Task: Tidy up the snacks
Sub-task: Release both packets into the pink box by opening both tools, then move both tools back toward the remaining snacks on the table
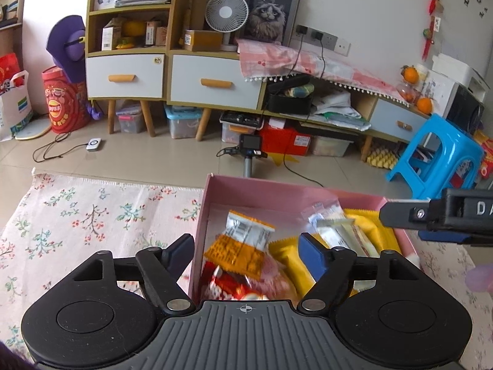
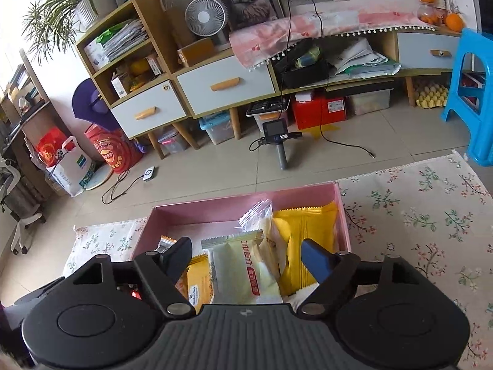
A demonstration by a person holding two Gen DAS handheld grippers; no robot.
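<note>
A pink open box [image 1: 246,191] [image 2: 212,212] on a floral cloth holds several snack packets. My left gripper [image 1: 245,246] hangs over the box's left half, open. An orange-and-white packet [image 1: 243,240] lies loose between its fingers, touching neither pad, above a red packet [image 1: 228,286] and yellow packets [image 1: 289,262]. My right gripper [image 2: 246,248] is open over the box's right half. A pale yellow packet [image 2: 246,268] lies between its fingers, unpressed. A bright yellow packet [image 2: 305,234] and a clear bag [image 2: 257,215] lean behind it. The right gripper's finger [image 1: 400,217] shows at the left wrist view's right edge.
The floral cloth [image 1: 92,215] [image 2: 431,215] spreads on both sides of the box. On the tiled floor beyond stand a small camera on a handle [image 2: 279,141], cables, a blue plastic stool [image 1: 437,154], storage boxes and a long cabinet [image 1: 215,86] against the wall.
</note>
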